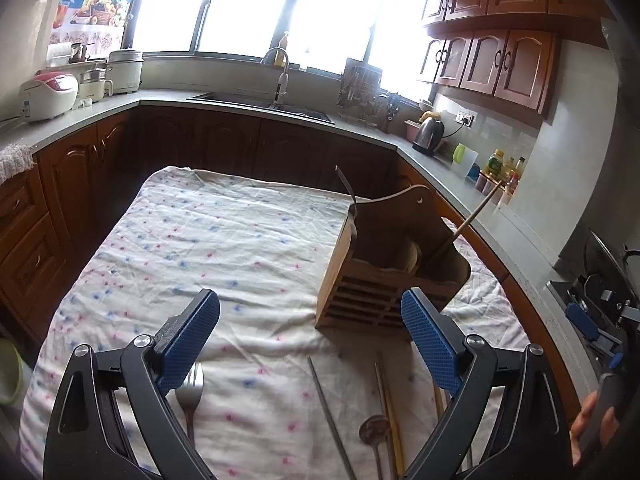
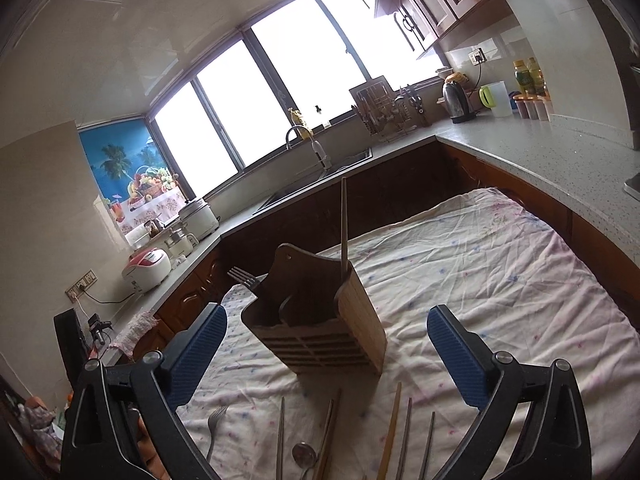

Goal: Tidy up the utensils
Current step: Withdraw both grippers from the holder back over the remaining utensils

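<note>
A wooden utensil holder [image 1: 384, 276] [image 2: 320, 320] stands on the flowered cloth [image 1: 224, 240]. A fork [image 2: 242, 278] and one wooden chopstick [image 2: 343, 232] [image 1: 476, 212] stick up out of it. Nearer to me a fork [image 1: 191, 392] [image 2: 214, 428], a spoon [image 1: 374, 432] [image 2: 304, 454], metal chopsticks [image 1: 328, 408] [image 2: 405, 436] and wooden chopsticks [image 1: 390, 412] [image 2: 390, 436] lie flat on the cloth. My left gripper [image 1: 310, 298] is open over the cloth, left of the holder, holding nothing. My right gripper [image 2: 328, 314] is open in front of the holder, holding nothing.
Kitchen counters wrap around the table: a sink with faucet [image 1: 280, 76] at the back, rice cookers [image 1: 48, 94] on the left, a kettle [image 1: 430, 134], a dish rack [image 1: 362, 88] and bottles [image 1: 500, 168] on the right. A person's hand [image 1: 592, 420] shows at the right edge.
</note>
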`<move>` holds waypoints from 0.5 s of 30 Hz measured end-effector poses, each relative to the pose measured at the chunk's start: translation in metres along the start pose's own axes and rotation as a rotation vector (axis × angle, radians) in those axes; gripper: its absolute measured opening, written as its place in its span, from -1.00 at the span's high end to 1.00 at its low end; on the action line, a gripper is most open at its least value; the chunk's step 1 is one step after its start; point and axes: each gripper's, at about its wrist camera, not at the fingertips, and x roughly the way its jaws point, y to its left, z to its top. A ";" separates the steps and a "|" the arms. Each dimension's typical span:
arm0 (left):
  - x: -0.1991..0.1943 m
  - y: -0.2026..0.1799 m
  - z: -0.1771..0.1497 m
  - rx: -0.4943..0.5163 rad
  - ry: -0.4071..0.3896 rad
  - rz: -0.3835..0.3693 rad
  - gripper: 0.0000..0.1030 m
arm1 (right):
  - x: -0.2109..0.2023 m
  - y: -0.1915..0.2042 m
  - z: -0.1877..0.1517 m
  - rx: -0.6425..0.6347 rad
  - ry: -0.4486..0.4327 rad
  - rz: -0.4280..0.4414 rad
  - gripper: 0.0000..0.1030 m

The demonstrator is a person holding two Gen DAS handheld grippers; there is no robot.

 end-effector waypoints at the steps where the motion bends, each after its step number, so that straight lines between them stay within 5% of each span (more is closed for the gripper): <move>1: -0.005 0.003 -0.005 -0.003 0.003 0.005 -0.83 | -0.004 -0.001 -0.003 -0.001 0.004 0.000 -0.97; 15: -0.047 0.026 -0.073 -0.065 0.083 0.018 -0.84 | -0.053 -0.020 -0.063 -0.008 0.048 -0.067 -0.97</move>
